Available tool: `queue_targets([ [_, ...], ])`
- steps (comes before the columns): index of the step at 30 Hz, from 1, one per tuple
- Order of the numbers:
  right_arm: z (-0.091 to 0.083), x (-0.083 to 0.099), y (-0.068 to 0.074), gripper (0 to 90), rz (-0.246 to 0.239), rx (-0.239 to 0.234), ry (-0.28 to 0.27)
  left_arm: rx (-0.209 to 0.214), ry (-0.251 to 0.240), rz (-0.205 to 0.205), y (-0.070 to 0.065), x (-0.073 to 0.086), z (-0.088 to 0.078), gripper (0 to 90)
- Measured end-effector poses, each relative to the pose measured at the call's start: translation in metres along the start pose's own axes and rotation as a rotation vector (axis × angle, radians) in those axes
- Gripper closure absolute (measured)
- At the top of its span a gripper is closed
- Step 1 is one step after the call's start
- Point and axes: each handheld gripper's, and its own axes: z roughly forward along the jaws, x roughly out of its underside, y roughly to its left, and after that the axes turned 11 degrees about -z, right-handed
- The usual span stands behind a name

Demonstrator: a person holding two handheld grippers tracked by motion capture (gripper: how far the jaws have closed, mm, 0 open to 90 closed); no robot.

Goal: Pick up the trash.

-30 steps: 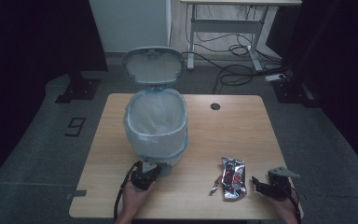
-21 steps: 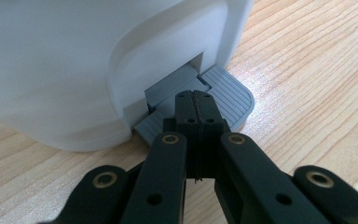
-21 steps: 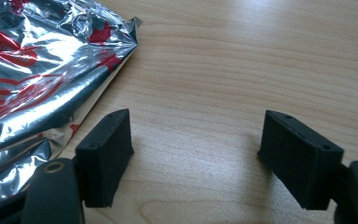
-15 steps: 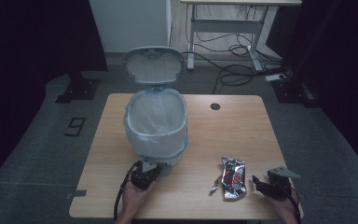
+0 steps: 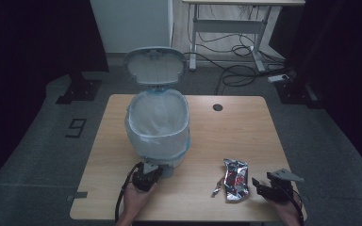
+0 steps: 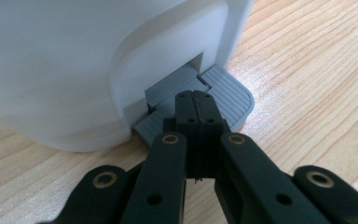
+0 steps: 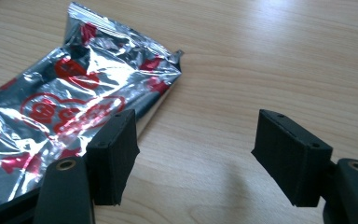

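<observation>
1. The foil snack wrapper (image 5: 235, 179) is lying flat and crumpled on the wooden worktop (image 5: 245, 132), to the right of the pedal bin (image 5: 158, 127) and near the worktop's front edge; it is silver with red printing.
2. A small torn strip of foil (image 5: 216, 188) is lying just beside the wrapper, on the side facing the bin.
3. The right gripper (image 5: 264, 188) is sitting just beside the wrapper on the side away from the bin, held by a hand (image 5: 287, 212) coming in from the front edge.
4. In the right gripper view its jaws are standing wide apart after having just been closing a little, with bare wood between them; one pad (image 7: 114, 156) is showing in front of the wrapper's near edge (image 7: 74, 107), and whether it is touching the foil cannot be told.
5. The left gripper (image 6: 196, 100) is standing at the foot of the bin with its jaws pressed fully together, nothing between them.
6. Its closed tips are resting on the grey ribbed foot pedal (image 6: 228, 95) that is sticking out from the recess in the bin's white base.
7. The bin's lid (image 5: 154, 66) is standing open and tilted back, and a pale liner bag (image 5: 156, 113) is folding over the rim.
8. A hand (image 5: 134, 202) is holding the left gripper in front of the bin, with a black cable (image 5: 122, 195) looping beside it.
9. A dark round grommet hole (image 5: 218, 107) is sitting in the worktop behind and to the right of the bin.
</observation>
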Motion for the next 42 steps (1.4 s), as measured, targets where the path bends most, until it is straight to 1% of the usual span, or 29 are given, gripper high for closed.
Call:
queue_targets([
  [5, 0.0, -0.005, 0.006, 29.9, -0.013, -0.014, -0.011, 0.001, 0.0, 0.0, 0.0, 0.0, 0.0, 90.0],
  [13, 0.002, -0.01, 0.016, 30.4, -0.044, -0.024, -0.028, 0.002, 0.0, 0.001, 0.0, 0.0, 0.0, 90.0],
  [19, 0.004, -0.016, 0.021, 31.3, -0.045, -0.033, -0.041, 0.003, 0.0, 0.003, 0.0, 0.0, 0.0, 90.0],
  [24, 0.006, -0.026, 0.025, 32.0, -0.045, -0.045, -0.068, 0.001, -0.001, 0.004, 0.0, 0.0, 0.0, 90.0],
  [27, 0.011, -0.031, 0.027, 32.3, -0.048, -0.054, -0.072, 0.0, -0.001, 0.006, 0.0, 0.0, 0.0, 90.0],
  [30, 0.019, -0.036, 0.028, 32.4, -0.057, -0.065, -0.063, -0.002, -0.001, 0.008, 0.0, 0.0, 0.0, 90.0],
  [35, 0.034, -0.039, 0.029, 32.4, -0.064, -0.063, -0.035, 0.002, -0.002, 0.008, 0.0, 0.0, 0.0, 90.0],
  [39, 0.041, -0.036, 0.029, 32.3, -0.068, -0.052, -0.01, 0.007, -0.002, 0.006, 0.001, 0.0, 0.0, 90.0],
  [42, 0.045, -0.032, 0.028, 32.7, -0.057, -0.047, 0.013, 0.007, -0.001, 0.006, 0.001, 0.0, 0.0, 90.0],
])
